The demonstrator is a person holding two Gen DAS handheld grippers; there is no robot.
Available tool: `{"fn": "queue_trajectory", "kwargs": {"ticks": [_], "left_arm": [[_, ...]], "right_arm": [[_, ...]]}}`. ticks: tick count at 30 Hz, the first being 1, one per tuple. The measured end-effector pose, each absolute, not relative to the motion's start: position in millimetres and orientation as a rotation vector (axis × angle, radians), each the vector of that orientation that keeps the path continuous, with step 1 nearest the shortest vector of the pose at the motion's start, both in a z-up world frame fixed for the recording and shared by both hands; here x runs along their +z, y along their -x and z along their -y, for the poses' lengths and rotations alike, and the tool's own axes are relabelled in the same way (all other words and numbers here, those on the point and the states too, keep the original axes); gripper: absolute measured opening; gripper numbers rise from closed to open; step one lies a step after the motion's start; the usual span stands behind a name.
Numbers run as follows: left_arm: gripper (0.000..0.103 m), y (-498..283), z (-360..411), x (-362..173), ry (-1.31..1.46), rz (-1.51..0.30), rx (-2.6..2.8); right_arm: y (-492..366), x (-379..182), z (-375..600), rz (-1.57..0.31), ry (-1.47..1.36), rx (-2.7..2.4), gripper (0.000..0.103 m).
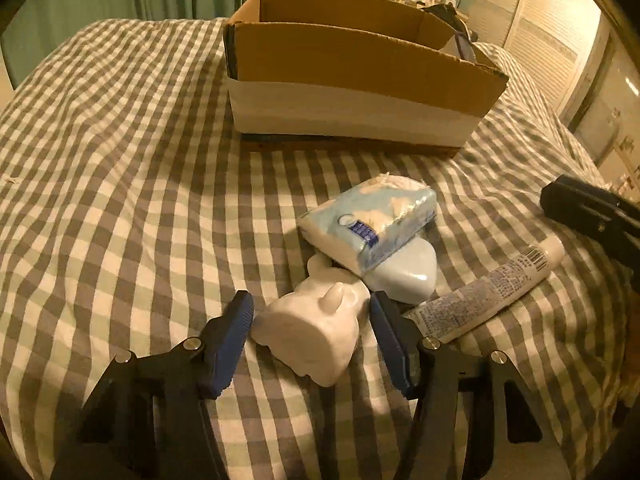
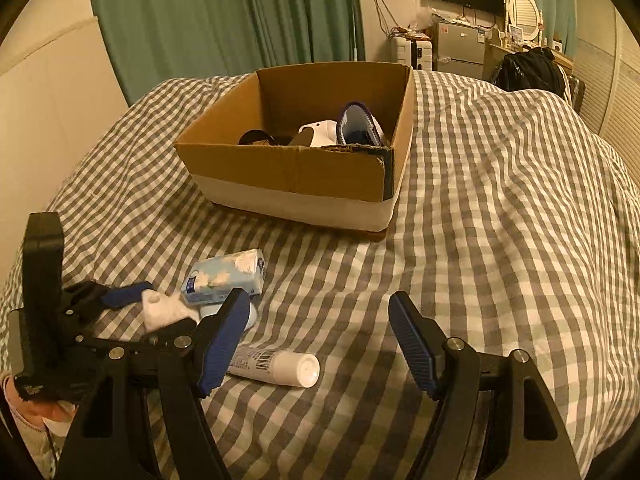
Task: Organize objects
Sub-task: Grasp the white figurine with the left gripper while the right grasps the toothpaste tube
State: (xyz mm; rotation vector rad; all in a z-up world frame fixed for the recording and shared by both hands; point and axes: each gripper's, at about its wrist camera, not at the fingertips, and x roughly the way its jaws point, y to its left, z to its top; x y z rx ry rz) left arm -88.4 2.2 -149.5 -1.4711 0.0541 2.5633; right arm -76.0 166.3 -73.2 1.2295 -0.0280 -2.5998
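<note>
Here the left gripper (image 1: 312,332), released, straddles the white figurine (image 1: 316,332) lying on the bed (image 1: 120,200), long axis pointing ahead toward the box (image 1: 352,92), while the right gripper (image 2: 320,344) hangs released nearby

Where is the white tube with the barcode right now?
The white tube lies on the checked bedspread in front of the cardboard box, just right of the tissue pack, by the right gripper's left finger.
</note>
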Motion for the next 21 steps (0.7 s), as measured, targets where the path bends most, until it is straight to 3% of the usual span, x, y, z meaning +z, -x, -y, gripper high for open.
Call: {"fn": "queue_trajectory", "kwargs": {"ticks": [7, 8, 19, 20, 21], "left_arm": [[0.060, 67.2, -5.7, -131.6, 1.404, -0.070, 2.618], [0.053, 62.4, -4.8, -128.2, 1.391, -0.058, 2.625], [0.054, 44.1, 5.0, -123.1, 1.386, -0.009, 2.633], [0.054, 43.5, 6.3, -123.4, 1.384, -0.001, 2.631], [0.054, 43.3, 7.0, -124.0, 1.383, 0.004, 2.630]], "right_arm": [[80.6, -82.1, -166.1, 0.056, -1.284, -2.534, 0.072], [81.5, -84.0, -163.4, 0.049, -1.293, -2.516, 0.072], [60.2, -107.4, -117.7, -0.221, -1.380, -2.273, 0.072], [54.5, -107.5, -115.1, -0.243, -1.376, -2.263, 0.070], [49.4, -107.8, -113.6, -0.263, -1.371, -2.258, 0.061]]}}
